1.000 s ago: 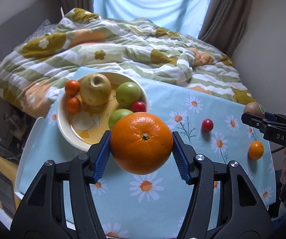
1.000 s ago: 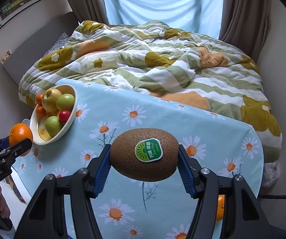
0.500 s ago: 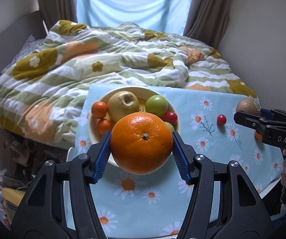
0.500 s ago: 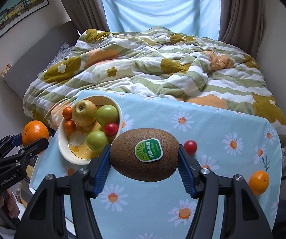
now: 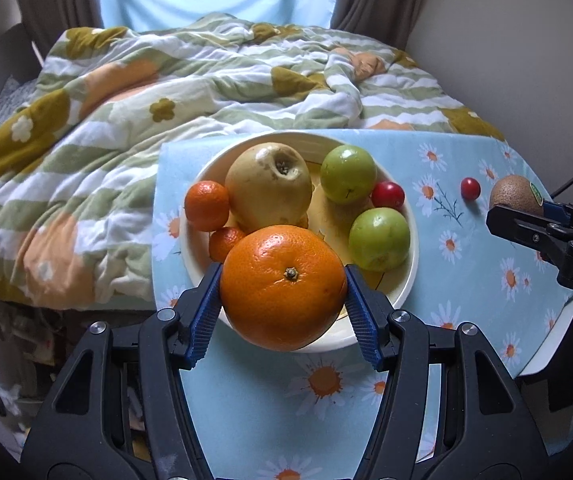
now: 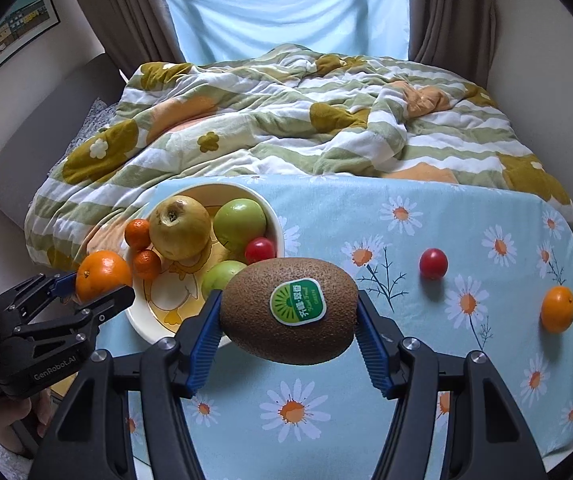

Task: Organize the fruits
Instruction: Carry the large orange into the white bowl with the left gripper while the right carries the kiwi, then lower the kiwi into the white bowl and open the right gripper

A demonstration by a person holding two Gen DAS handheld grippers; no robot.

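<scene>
Orange [image 5: 283, 287] — gripped over bowl [image 5: 409, 216]

"GenRobot.AI" on left gripper [image 6: 90, 296]; kiwi [image 6: 288, 310] sticker "GREEN".

Surface [image 6: 426, 380], covered by a daisy-print blue cloth [image 6: 326, 208]; a fruit-filled bowl [image 6: 276, 224], one cherry tomato [image 6: 433, 263] and one small orange [image 6: 558, 309] are carried directly.
</scene>
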